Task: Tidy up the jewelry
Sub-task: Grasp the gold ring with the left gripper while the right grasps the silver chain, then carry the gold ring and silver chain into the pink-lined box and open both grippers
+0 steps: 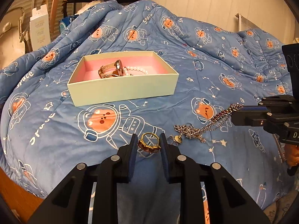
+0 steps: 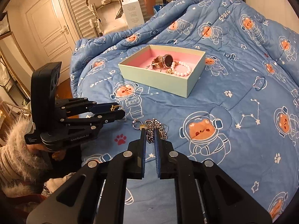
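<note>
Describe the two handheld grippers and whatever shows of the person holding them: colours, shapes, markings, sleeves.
Both are matte black plastic linkages with round silver pivot pins. The left gripper and right gripper carry flat fingers faced with dark blue ribbed pads. The left unit's body has white lettering reading GenRobot.AI, a small white-text label, and an upright black block on top. No cables show. The person's sleeve is beige with fluffy pale fur trim.

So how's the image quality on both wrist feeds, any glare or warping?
Left wrist: warm indoor light, strong fisheye bending, black corners; gold ring sharp, no glare. Right wrist: same warp; silver chain glints slightly, box clear, door behind soft.
</note>
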`<state>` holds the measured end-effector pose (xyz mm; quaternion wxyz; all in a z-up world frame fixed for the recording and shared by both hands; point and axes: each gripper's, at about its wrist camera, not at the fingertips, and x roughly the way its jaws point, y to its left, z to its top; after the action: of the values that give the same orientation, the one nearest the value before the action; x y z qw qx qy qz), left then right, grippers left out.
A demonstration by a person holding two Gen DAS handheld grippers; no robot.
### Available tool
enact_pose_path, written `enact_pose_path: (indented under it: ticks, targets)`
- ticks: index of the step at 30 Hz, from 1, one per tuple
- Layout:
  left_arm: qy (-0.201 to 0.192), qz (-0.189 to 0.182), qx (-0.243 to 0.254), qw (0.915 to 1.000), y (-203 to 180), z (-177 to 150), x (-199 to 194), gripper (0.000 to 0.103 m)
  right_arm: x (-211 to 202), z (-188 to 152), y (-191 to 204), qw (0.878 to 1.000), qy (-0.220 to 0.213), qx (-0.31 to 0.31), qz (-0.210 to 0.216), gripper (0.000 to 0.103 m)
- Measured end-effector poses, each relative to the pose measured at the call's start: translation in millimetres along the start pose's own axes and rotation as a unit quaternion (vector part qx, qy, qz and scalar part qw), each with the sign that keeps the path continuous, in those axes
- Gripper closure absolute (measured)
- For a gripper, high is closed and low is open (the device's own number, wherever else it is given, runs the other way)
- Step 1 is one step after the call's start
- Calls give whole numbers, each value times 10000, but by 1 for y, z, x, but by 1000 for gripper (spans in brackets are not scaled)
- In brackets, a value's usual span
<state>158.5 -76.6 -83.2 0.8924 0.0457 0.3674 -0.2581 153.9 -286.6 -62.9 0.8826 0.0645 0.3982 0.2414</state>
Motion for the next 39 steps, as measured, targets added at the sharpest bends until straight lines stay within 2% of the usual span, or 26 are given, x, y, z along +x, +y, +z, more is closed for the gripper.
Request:
enact_pose_path:
  ticks: [5, 9, 23, 30, 39]
  targets:
    - [-69, -2, -85, 9999, -3, 11, -20, 80, -26, 22, 6, 9993, -315, -131, 161, 94]
    - [-157, -23, -174, 9997, -1, 20, -33, 80, -44, 37, 13, 9979, -544, -333, 134, 94]
    - [-405, -95, -204, 9989, 2, 50, -65, 80, -83, 75, 31, 9924, -989, -676, 295, 94]
    - [-451, -120, -163, 9988, 4, 60, -69, 80, -94, 93, 36, 9886, -1222, -823, 305, 94]
    - [-448, -103, -209, 9987, 18, 82, -63, 80, -89, 130, 33, 9851, -1438, -883, 323, 94]
